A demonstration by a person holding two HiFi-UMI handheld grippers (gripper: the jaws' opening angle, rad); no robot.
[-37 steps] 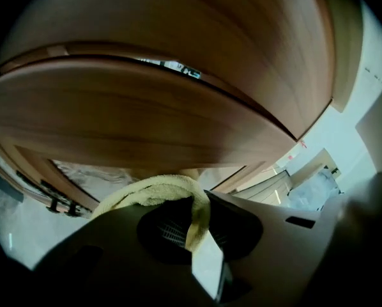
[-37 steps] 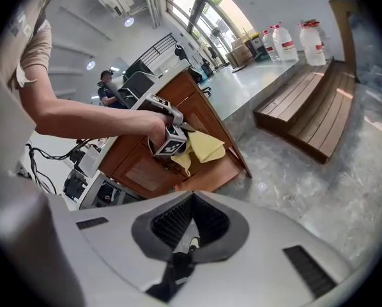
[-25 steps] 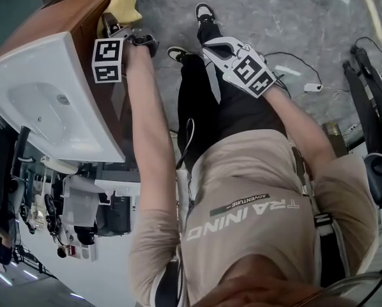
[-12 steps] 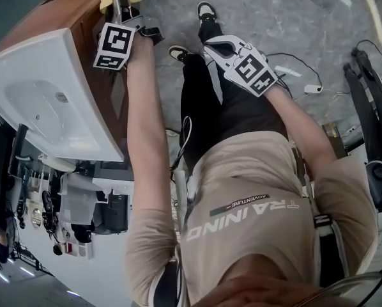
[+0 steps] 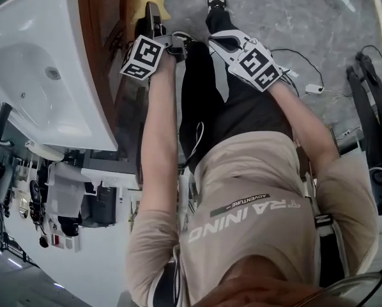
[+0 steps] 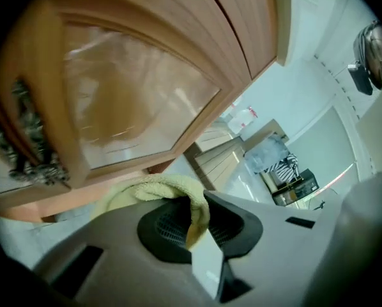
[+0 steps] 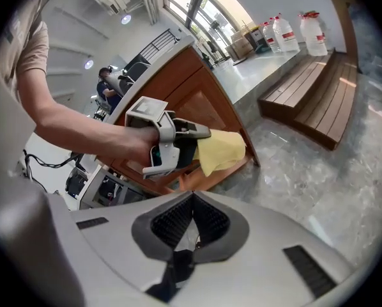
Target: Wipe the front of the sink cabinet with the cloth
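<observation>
Cloth [image 6: 154,189] pinched in left tongs [image 6: 192,217], extending forward toward cabinet front [image 6: 133,101], right tongs [image 7: 192,229] closed

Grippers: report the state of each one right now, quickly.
Left gripper: closed, holding the cloth.
Right gripper: closed, holding nothing.

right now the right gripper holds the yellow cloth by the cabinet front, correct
No: the left gripper holds the cloth by the cabinet front, as the left gripper view shows. The right gripper is shut, empty.
</observation>
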